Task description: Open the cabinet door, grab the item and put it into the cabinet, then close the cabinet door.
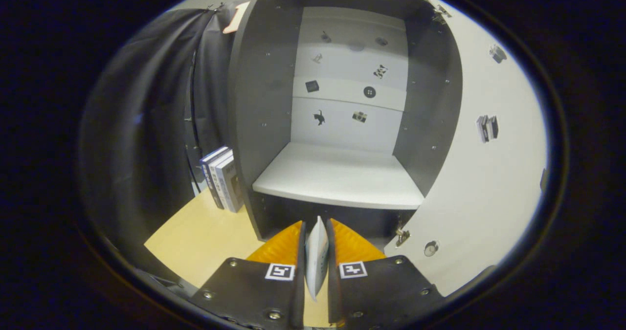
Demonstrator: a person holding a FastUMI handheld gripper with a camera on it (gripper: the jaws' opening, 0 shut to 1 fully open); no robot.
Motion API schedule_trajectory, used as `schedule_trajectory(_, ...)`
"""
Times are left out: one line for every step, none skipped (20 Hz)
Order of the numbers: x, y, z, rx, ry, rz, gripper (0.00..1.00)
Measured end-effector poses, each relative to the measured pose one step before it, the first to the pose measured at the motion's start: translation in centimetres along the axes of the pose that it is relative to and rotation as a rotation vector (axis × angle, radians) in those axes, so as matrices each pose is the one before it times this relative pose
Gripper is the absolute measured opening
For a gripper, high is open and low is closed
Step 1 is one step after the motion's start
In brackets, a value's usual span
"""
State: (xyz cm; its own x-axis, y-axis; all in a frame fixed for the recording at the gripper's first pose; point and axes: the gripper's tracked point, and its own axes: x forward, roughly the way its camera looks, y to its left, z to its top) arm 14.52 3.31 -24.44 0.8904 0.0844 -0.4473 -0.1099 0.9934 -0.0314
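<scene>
Gripper [316,232] fingers are drawn in narrow and clamp a thin white item [315,259] between them; both fingers press on its flat sides. Item stands on edge, upright, its top corner poking up just past the fingertips and its lower edge hanging down between the finger bases. It looks like a slim book or card packet with small print on one face; print too small to make out.

Just below and to the left of the fingers: light wooden tabletop [200,232]. On it, leaning against the cabinet's left outer wall, a small stack of upright books [222,177], spines facing the camera.

Directly ahead of the fingertips: cabinet [259,124], dark grey body, standing open. Its lower front edge sits just beyond the fingertips. Above that, a white shelf [337,176] spans the interior from side wall to side wall; shelf surface is bare. Item is held in front of and slightly below this shelf, outside the cabinet.

Cabinet door [489,173] is swung fully open to the right, white inner face toward the camera, hinges visible at the top and bottom of its inner edge. A few small picture stickers sit on the door face.

Farthest: white back panel [347,71] of the cabinet, carrying several small dark stickers in rows. Dark booth cloth [142,124] hangs to the left of the cabinet, behind the books.
</scene>
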Motion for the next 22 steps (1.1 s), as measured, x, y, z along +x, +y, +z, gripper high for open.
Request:
schedule_trajectory(0.303, -0.396, 0.905, 0.00474, -0.01077, -0.00579, 0.19)
schedule_trajectory(0.368, -0.225, 0.858, 0.00726, -0.01167, -0.00004, 0.19)
schedule_trajectory(0.421, -0.214, 0.95, 0.01072, -0.01354, 0.00067, 0.19)
schedule_trajectory(0.519, -0.162, 0.799, 0.01112, -0.00969, -0.00069, 0.19)
schedule_trajectory(0.641, -0.12, 0.81, 0.01466, -0.00771, 0.00257, 0.19)
schedule_trajectory(0.631, -0.092, 0.559, 0.01496, -0.00218, 0.00342, 0.19)
schedule_trajectory(0.74, -0.1, 0.297, 0.01468, -0.00401, 0.00353, 0.19)
schedule_trajectory(0.691, -0.16, 0.22, 0.01231, 0.00473, 0.00157, 0.19)
schedule_trajectory(0.805, -0.162, 0.254, 0.0083, 0.00315, -0.00042, 0.19)
schedule_trajectory(0.851, -0.218, 0.318, 0.00394, 0.00039, -0.00197, 0.19)
schedule_trajectory(0.755, -0.237, 0.209, 0.00426, 0.00765, -0.00394, 0.19)
schedule_trajectory(0.82, -0.16, 0.003, 0.00734, 0.01558, 0.00029, 0.19)
schedule_trajectory(0.671, -0.15, 0.252, 0.01186, 0.00312, -0.00088, 0.19)
schedule_trajectory(0.864, -0.231, 0.152, 0.00358, 0.01024, -0.00401, 0.19)
schedule_trajectory(0.747, -0.25, -0.026, 0.00032, 0.01821, -0.00462, 0.19)
schedule_trajectory(0.79, -0.254, -0.15, 0.00386, 0.02306, -0.00369, 0.19)
schedule_trajectory(0.726, -0.07, -0.333, 0.00121, 0.03617, 0.00121, 0.19)
schedule_trajectory(0.902, -0.149, -0.253, 0.00214, 0.02663, -0.00323, 0.19)
schedule_trajectory(0.816, -0.226, -0.104, 0.00237, 0.01831, -0.00598, 0.19)
schedule_trajectory(0.655, -0.228, -0.435, 0.00295, 0.03131, -0.0076, 0.19)
schedule_trajectory(0.615, -0.127, -0.286, 0.00586, 0.02365, -0.00167, 0.19)
schedule_trajectory(0.797, -0.14, -0.258, 0.00267, 0.02335, -0.00278, 0.19)
